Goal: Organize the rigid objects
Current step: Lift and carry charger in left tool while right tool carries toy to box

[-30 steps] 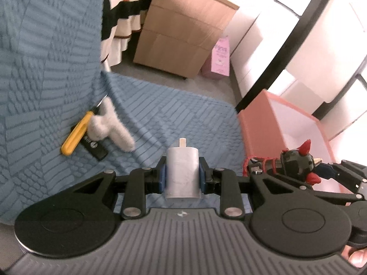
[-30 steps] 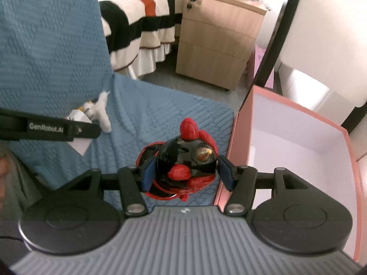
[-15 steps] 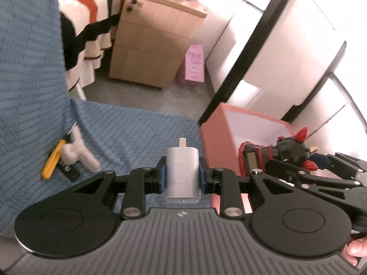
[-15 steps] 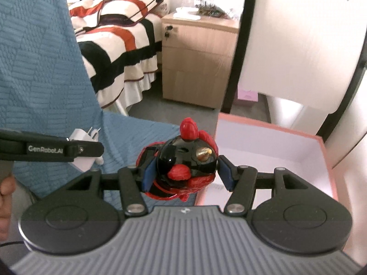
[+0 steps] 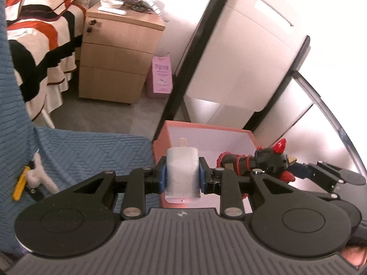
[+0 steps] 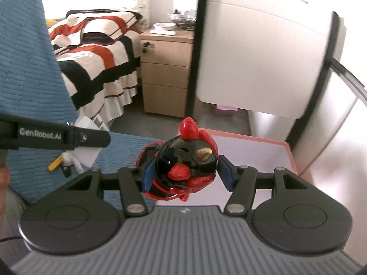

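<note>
My left gripper [image 5: 182, 175] is shut on a white plug adapter [image 5: 182, 171], its prong pointing away, held over the near left corner of a pink box [image 5: 160, 146] with a white inside. My right gripper [image 6: 185, 171] is shut on a black and red chicken figurine [image 6: 185, 167], held just before the same pink box [image 6: 290, 153]. The chicken figurine [image 5: 268, 160] and the right gripper's fingers [image 5: 300, 169] show at the right of the left wrist view. The left gripper's finger [image 6: 68, 136] and the adapter [image 6: 88, 153] cross the left of the right wrist view.
A blue textured blanket [image 5: 87, 149] covers the seat; on it lie a yellow-handled tool [image 5: 19, 186] and a white fluffy piece [image 5: 40, 176]. Behind stand a wooden drawer unit [image 5: 119, 59], a striped bed [image 6: 91, 52], a pink carton [image 5: 161, 73] and white cabinets [image 5: 240, 64].
Both grippers have risen and moved toward the pink box with their objects still held; the yellow tool and fluffy piece have slid to the left edge of the left wrist view.
</note>
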